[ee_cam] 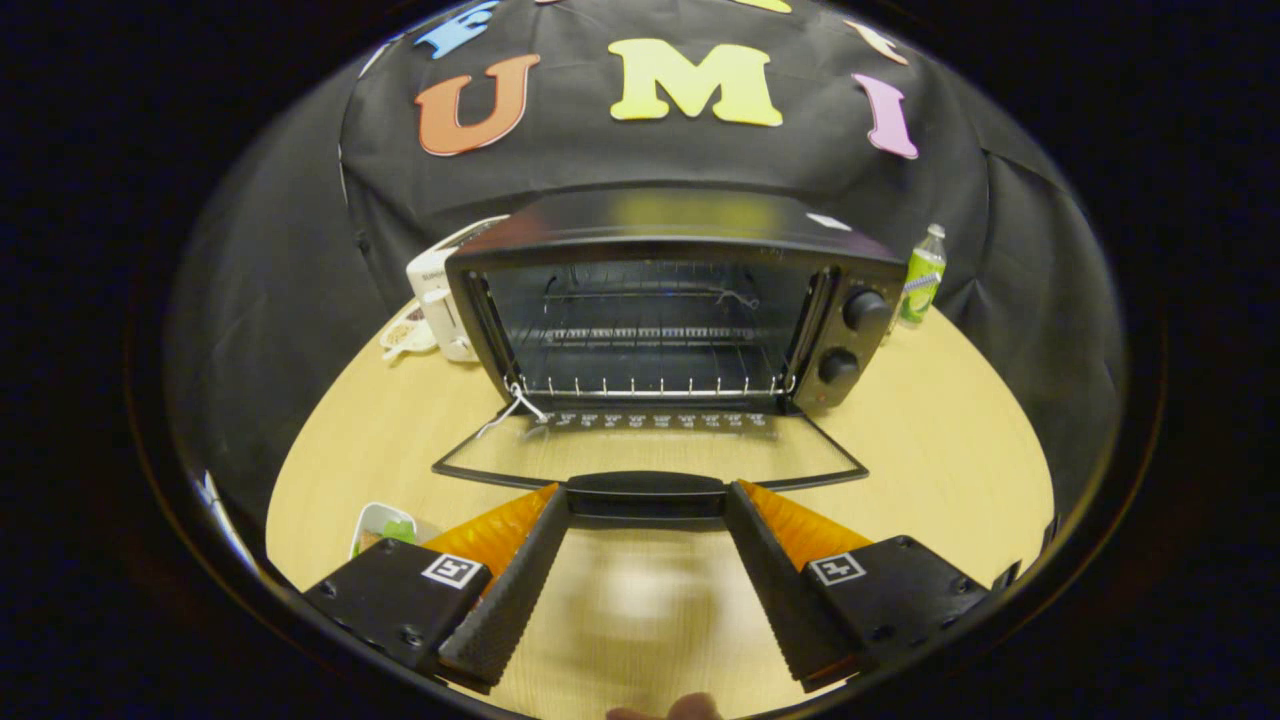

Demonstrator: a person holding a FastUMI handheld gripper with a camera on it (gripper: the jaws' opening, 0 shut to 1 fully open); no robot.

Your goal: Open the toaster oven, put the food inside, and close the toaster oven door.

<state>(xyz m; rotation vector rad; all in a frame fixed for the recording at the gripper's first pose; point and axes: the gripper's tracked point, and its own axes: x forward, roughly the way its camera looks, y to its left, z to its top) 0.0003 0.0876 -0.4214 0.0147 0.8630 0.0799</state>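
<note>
The claw (pixel 646 498) is spread wide and released, holding nothing. Its two ribbed black fingers (pixel 515 585) angle apart, and their tips sit at either end of the door handle (pixel 646 492), the left tip at the handle's left end and the right tip at its right end. Whether the tips actually touch the handle or sit just short of it cannot be told. Orange wedges back each finger, and a square black-and-white marker (pixel 455 570) sits on each finger block.

The toaster oven (pixel 680 300) stands on the far middle of the round wooden table (pixel 950 440), well beyond the fingers. Its glass door (pixel 650 455) is folded fully down and lies flat toward the claw, with the handle on its near edge. The cavity is open, with a wire rack (pixel 650 385) across it. Two black knobs (pixel 862 310) sit one above the other on the oven's right panel.

The food (pixel 385 525), in a small white tray with something green in it, lies on the table near the left finger, just to its left and partly hidden by it.

A white appliance (pixel 437 300) stands just left of the oven, and a green-labelled bottle (pixel 922 275) stands to the oven's far right. A fingertip (pixel 665 710) shows at the near edge.
</note>
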